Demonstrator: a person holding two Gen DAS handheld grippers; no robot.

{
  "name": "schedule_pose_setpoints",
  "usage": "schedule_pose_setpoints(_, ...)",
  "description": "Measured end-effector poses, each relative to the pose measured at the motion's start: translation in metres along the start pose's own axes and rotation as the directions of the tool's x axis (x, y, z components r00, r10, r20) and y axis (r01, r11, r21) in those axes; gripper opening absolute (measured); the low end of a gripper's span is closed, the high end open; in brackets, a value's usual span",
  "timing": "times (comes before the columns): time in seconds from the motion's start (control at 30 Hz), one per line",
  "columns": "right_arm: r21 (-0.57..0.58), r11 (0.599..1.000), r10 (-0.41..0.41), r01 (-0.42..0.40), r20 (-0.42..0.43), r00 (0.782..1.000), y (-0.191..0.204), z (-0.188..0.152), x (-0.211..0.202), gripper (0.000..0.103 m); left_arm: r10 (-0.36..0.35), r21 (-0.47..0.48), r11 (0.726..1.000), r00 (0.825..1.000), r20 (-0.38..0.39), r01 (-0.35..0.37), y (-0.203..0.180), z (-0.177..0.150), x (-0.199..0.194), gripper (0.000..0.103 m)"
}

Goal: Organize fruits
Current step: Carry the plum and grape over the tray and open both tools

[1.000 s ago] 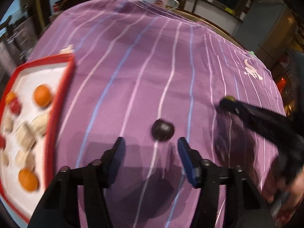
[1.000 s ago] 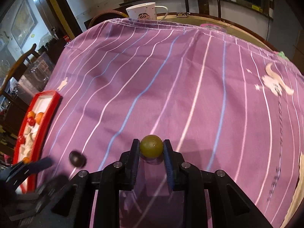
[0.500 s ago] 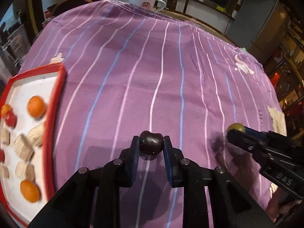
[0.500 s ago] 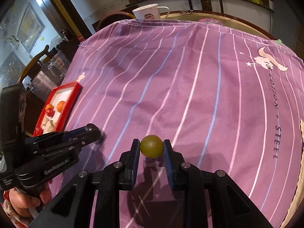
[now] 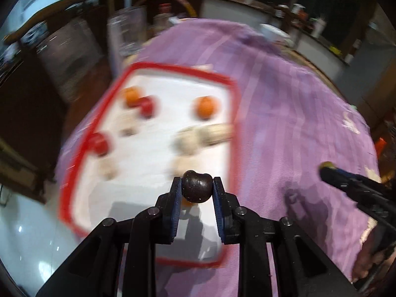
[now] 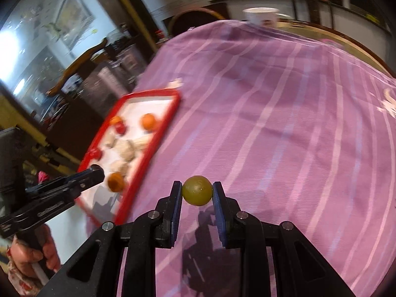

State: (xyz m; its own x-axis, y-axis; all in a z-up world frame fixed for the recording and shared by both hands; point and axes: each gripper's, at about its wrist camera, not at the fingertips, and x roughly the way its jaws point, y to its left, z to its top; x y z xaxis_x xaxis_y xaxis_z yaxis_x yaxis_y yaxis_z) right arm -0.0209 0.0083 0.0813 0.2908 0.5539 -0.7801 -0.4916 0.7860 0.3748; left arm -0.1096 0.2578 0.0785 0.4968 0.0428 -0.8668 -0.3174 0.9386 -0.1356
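Note:
My left gripper is shut on a dark cherry and holds it above the near right part of a red-rimmed white tray. The tray holds orange fruits, red fruits and several pale pieces. My right gripper is shut on a green grape above the purple striped cloth, to the right of the tray. The left gripper shows at the tray's near end in the right wrist view. The right gripper shows at the right of the left wrist view.
A white mug stands at the table's far edge. A wooden chair and dark furniture stand beyond the table's left side. The tray lies at the table's left edge, with the floor below it.
My left gripper closed on the cherry, lifted it and swung left over the tray. My right gripper, still holding the grape, has moved left toward the tray.

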Motion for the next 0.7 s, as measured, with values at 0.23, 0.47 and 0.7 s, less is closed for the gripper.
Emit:
schedule_pose_setpoints(0.23,-0.077,0.994,0.073,-0.079,-0.073,0.995,0.076,-0.005,0.04,0.027,0.058,-0.071,0.996,0.997,-0.057,-0.062,0.067,-0.011,0.01,0.024)
schedule_pose_setpoints(0.47,-0.148,0.984,0.073,-0.097,-0.156,0.985,0.13,-0.021,0.081,0.027,0.05,-0.04,0.998,0.995,-0.084,-0.053,0.081,-0.007,0.025,0.024)
schedule_pose_setpoints(0.7,-0.162,0.983,0.052,-0.083,-0.184,0.981,0.148,-0.028,0.104,0.028,0.019,-0.019,1.0,0.995,-0.098,-0.021,0.085,0.005,0.033,0.025)
